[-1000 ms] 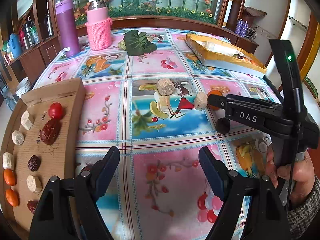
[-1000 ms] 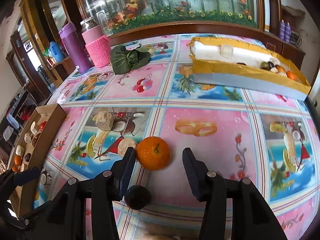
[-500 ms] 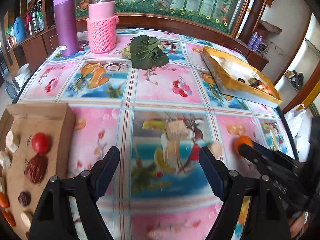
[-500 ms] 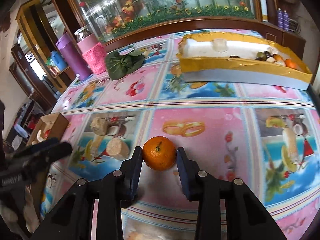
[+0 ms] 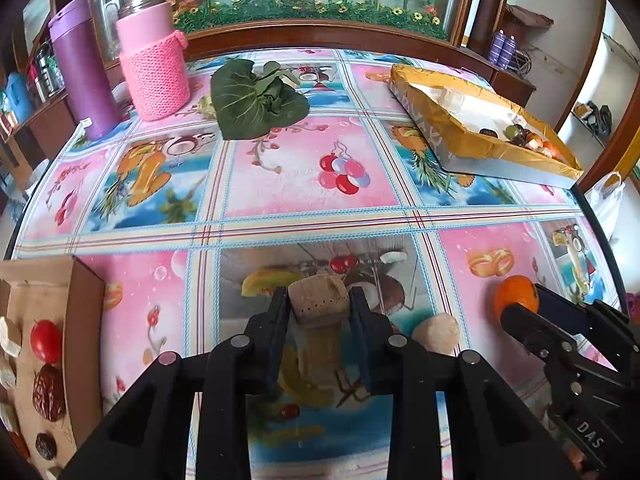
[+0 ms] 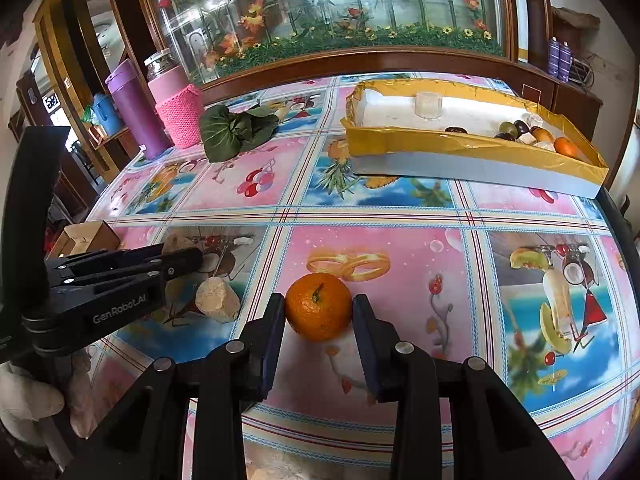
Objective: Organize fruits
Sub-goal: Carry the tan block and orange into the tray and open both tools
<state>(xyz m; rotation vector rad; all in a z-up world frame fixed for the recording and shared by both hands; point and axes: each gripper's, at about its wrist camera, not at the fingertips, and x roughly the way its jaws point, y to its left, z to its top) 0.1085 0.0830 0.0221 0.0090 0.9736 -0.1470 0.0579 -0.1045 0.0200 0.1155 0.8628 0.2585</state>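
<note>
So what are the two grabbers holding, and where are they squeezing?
The left gripper pinches the beige chunk by its two sides. The right gripper pinches the orange by its left and right sides. Both sit on the table.

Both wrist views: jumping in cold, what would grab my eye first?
The bright orange sits pinched between the right gripper fingers at the table's near edge. Beside it, the left gripper clamps a tan cut fruit chunk. Far right, a gold-lined box holds sorted fruit; a cardboard tray lies at left.
</note>
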